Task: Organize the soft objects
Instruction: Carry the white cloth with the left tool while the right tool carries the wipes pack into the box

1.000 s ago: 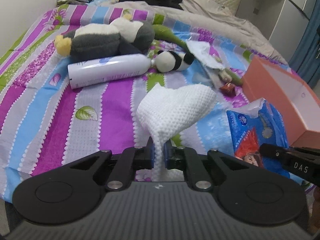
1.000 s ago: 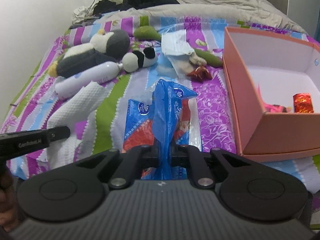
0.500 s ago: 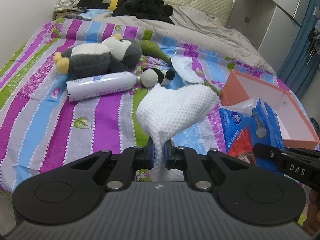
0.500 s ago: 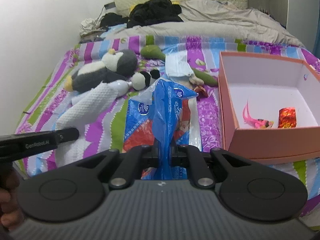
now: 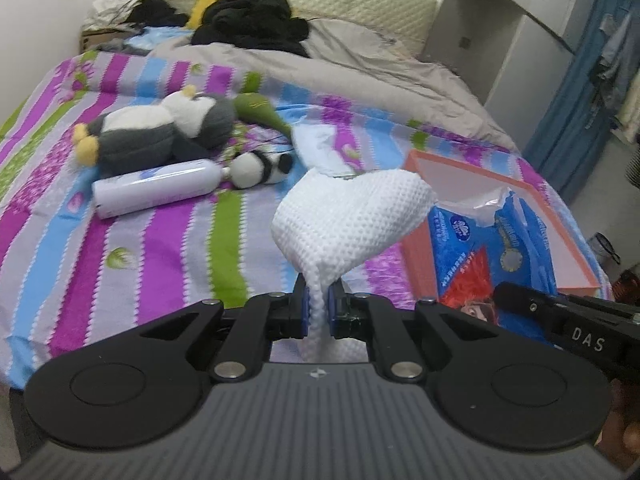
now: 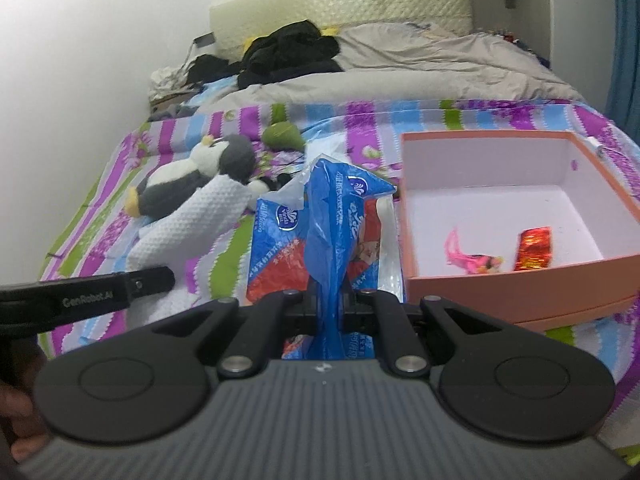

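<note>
My left gripper point(image 5: 318, 306) is shut on a white waffle-textured cloth point(image 5: 352, 216) and holds it up above the striped bed. The cloth also shows in the right wrist view point(image 6: 192, 220). My right gripper point(image 6: 328, 304) is shut on a blue tissue pack point(image 6: 320, 236), lifted beside the cloth; the pack shows in the left wrist view point(image 5: 492, 256). A grey and white penguin plush point(image 5: 160, 132), a small panda plush point(image 5: 256, 166) and a green plush point(image 5: 256, 108) lie further back on the bed.
An open pink box point(image 6: 600, 280) stands on the right of the bed, holding a pink toy point(image 6: 468, 258) and a red wrapper point(image 6: 534, 244). A white bottle point(image 5: 156, 188) lies by the penguin. Black clothes point(image 5: 248, 20) and a grey duvet point(image 5: 380, 60) cover the far end.
Both grippers have risen and pulled back from the bed, carrying the cloth and the tissue pack. More of the bed and the inside of the box now show.
</note>
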Available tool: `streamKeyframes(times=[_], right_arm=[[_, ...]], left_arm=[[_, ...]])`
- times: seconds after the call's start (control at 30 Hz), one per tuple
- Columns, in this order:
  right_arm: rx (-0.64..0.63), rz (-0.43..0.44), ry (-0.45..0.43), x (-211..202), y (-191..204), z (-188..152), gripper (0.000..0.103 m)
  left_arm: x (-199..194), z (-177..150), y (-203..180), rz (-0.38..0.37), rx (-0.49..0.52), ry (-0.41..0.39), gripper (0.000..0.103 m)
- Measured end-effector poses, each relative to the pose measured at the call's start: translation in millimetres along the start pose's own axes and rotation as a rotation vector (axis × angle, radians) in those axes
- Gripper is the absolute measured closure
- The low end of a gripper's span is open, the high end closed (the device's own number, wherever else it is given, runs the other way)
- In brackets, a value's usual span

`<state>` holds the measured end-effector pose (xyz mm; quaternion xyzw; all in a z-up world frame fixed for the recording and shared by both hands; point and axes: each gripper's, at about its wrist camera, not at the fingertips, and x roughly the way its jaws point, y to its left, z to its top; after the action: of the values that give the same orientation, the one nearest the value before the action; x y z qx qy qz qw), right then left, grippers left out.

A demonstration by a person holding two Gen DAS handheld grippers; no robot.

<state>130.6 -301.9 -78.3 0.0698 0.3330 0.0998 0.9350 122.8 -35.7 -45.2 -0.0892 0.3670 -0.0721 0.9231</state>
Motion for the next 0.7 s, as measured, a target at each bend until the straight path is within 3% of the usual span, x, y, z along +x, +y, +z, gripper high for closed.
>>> streamKeyframes(times=[0.47, 0.7], right_arm=[[0.131, -0.156, -0.052, -36.5, -63.1, -3.2, 0.092], [0.174, -0.206, -0.049, -32.8, -96.5, 3.2, 0.092]], left_arm=[[24.7, 10.2, -81.1, -0.181, 0.128, 0.052, 0.092], [59.0, 20.8, -120.4, -0.234, 0.176, 0.091, 0.092]])
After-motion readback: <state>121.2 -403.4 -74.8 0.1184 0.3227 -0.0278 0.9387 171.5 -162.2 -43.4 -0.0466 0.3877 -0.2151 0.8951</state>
